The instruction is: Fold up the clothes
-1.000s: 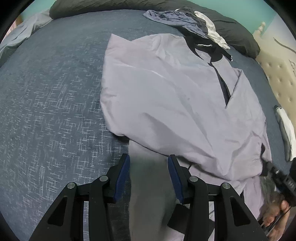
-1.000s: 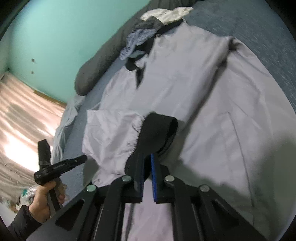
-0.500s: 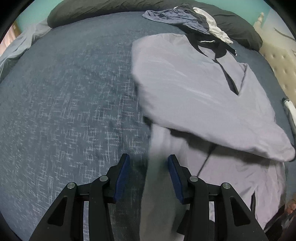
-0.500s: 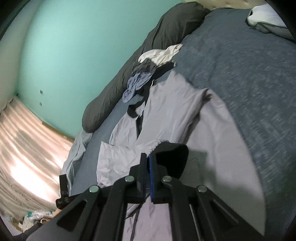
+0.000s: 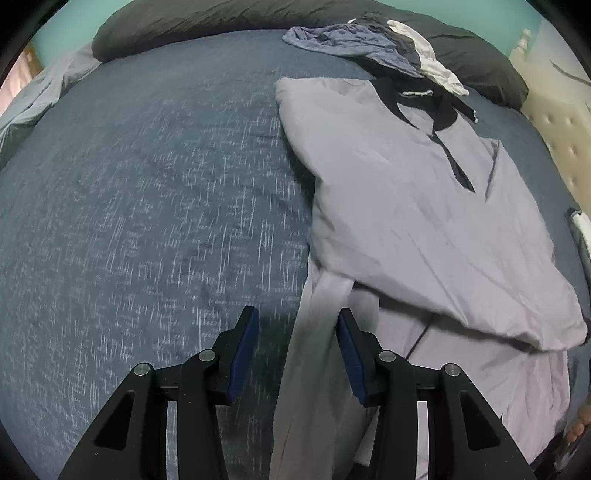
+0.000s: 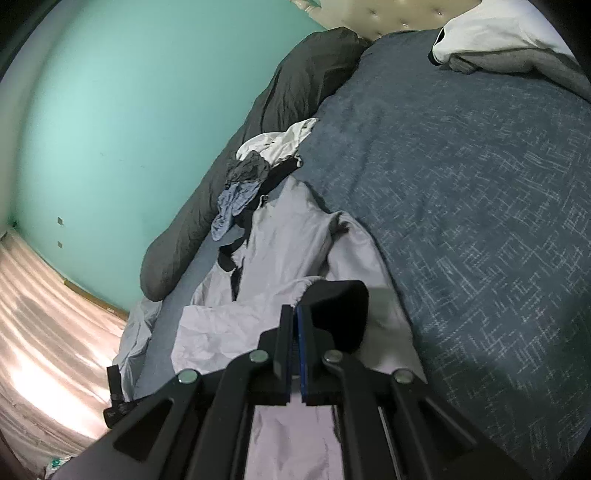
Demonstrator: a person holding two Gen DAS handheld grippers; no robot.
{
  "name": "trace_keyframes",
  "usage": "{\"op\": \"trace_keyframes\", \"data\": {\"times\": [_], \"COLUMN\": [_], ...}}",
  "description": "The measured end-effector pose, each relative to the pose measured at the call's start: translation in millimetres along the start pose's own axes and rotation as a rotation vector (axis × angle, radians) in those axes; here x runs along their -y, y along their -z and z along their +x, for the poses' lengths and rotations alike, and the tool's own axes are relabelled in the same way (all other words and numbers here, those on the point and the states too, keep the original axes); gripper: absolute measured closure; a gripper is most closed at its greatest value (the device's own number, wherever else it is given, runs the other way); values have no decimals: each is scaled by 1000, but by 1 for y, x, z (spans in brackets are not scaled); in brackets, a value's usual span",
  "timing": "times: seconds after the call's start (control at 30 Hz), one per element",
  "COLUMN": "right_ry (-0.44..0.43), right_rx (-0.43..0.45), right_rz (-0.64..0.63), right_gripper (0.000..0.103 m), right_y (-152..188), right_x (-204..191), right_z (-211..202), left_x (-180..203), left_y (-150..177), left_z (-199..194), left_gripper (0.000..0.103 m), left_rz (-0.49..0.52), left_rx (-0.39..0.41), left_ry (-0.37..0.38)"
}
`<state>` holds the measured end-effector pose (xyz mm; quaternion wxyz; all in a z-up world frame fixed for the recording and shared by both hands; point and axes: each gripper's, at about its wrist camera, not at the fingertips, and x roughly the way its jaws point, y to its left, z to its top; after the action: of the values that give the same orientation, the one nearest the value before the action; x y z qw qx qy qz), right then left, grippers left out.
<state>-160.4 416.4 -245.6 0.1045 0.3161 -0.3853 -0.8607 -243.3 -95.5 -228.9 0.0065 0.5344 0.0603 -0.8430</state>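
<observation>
left gripper (image 5: 297, 347) spread, fabric strip loose between fingers | right gripper (image 6: 294, 332) clenched on black cuff (image 6: 338, 310) | lavender jacket (image 5: 406, 206) centre-right on blue bedspread (image 5: 147, 206) | clothes pile (image 5: 369, 44) crowds its collar, top of frame

A bed (image 5: 147, 203) covered in a dark blue, white-flecked spread carries a pale lilac jacket (image 5: 406, 206) with a black collar, lying at 3 o'clock in the left wrist view. At 12 o'clock a heap of crumpled clothes (image 5: 354, 40), blue, grey and white, rests against a long dark bolster (image 5: 221, 18) along the bed's far edge. In the right wrist view, a white-and-grey folded pile (image 6: 495, 44) sits on the spread at 1 o'clock, well apart from the jacket.
</observation>
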Motion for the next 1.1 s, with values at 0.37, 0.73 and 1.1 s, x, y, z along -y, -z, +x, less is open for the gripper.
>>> {"op": "trace_keyframes", "data": {"times": [0.37,0.73,1.1], "right_ry": [16,-1,27], "right_rx": [15,-40,-126], "right_rz": [28,-1,-79], "right_gripper": [101,101,101], "right_y": [-1,7,19], "right_x": [9,1,-15], "right_z": [-5,11,25], "left_x": [7,-12,-37], "left_y": [-41,-68,-51], "left_z": [11,15,25], "left_gripper": [56,56,103], "left_rz": [-43,-85,-75], "left_rx": [65,109,67], "left_ry": [40,21,-8]}}
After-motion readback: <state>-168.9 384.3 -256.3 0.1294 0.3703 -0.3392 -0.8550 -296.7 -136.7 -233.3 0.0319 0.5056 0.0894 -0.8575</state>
